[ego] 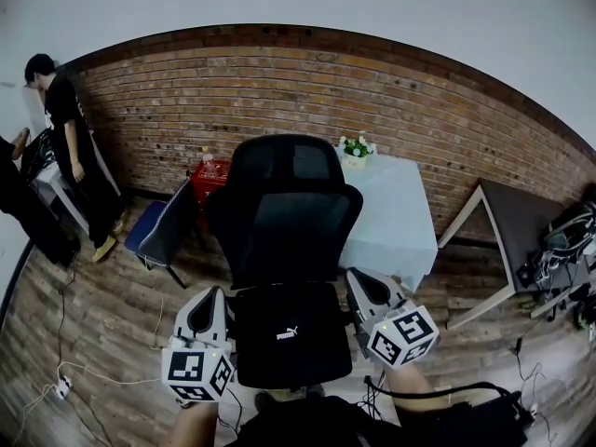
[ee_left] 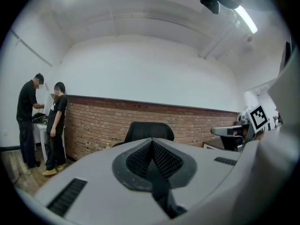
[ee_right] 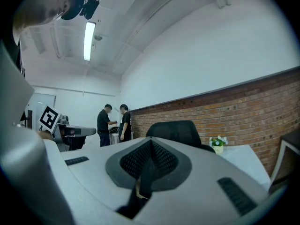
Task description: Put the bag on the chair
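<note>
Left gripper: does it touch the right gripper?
Apart. The head view shows the left gripper and the right gripper on opposite sides of the black Puma bag.

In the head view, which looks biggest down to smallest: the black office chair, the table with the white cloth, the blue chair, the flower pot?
1. black office chair, though it is also nearest the camera
2. table with the white cloth
3. blue chair
4. flower pot, clearly the smallest
</note>
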{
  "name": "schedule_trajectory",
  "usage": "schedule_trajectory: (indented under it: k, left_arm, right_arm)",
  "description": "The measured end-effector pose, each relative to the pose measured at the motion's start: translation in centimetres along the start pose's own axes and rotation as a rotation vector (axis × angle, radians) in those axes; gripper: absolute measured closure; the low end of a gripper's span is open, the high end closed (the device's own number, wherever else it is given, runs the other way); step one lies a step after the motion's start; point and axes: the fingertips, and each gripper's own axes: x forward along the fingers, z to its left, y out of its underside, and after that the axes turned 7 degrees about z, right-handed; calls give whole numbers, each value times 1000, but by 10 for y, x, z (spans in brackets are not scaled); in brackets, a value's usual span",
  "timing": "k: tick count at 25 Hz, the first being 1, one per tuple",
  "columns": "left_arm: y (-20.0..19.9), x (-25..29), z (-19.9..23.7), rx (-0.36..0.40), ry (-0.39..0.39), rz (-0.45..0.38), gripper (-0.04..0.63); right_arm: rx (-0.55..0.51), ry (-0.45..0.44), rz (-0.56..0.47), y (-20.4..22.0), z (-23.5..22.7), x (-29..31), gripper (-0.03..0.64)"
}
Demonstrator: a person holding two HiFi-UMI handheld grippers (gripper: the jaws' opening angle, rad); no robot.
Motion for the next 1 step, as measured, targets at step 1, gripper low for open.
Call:
schedule_trajectory:
  k: [1]
  left_arm:
    - [0, 1, -1, 1, -1, -2, 584]
  right_arm:
    - [-1, 1, -1, -1, -1, 0, 600]
